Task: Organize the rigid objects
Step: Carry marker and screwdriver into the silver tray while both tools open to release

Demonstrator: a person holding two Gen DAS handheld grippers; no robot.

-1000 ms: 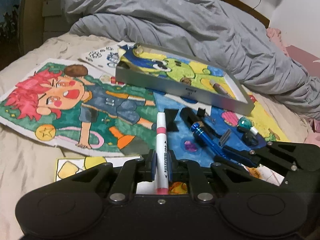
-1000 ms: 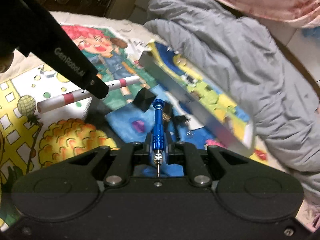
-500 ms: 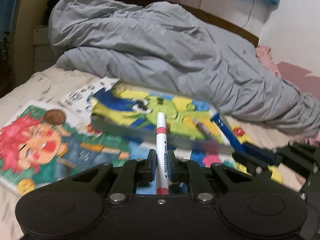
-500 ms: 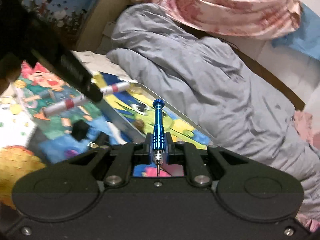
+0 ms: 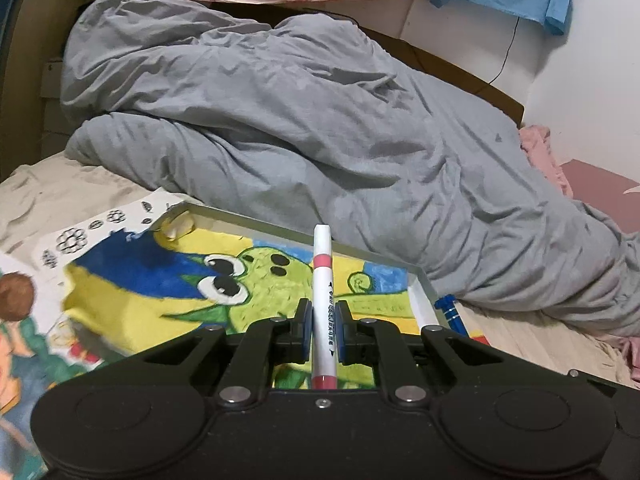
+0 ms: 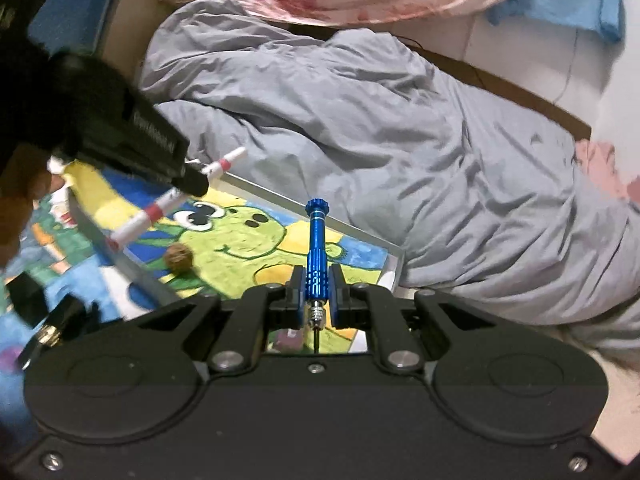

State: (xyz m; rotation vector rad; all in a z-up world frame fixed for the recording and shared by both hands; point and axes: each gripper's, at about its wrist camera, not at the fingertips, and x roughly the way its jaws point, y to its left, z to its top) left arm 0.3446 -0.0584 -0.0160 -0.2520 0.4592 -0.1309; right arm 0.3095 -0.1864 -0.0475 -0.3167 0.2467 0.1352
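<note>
My left gripper (image 5: 322,334) is shut on a white marker with pink bands (image 5: 323,288), held above the shallow silver tray (image 5: 280,226) lined with a green frog drawing. My right gripper (image 6: 316,295) is shut on a blue metal screwdriver (image 6: 317,248), its knob end pointing forward over the same tray (image 6: 394,264). In the right wrist view the left gripper (image 6: 192,182) shows at upper left with the marker (image 6: 160,210) across the tray. A brown walnut-like ball (image 6: 180,255) lies in the tray. The screwdriver's tip end (image 5: 450,314) shows by the tray's right edge.
A bunched grey duvet (image 5: 320,120) lies right behind the tray. Coloured drawings (image 5: 24,320) cover the bed at left. Small black objects (image 6: 52,312) lie on a drawing left of the tray. A pink cloth (image 5: 540,152) lies at far right.
Both grippers rose from the drawings and moved forward over the tray, each still holding its object. The views tilted up toward the duvet.
</note>
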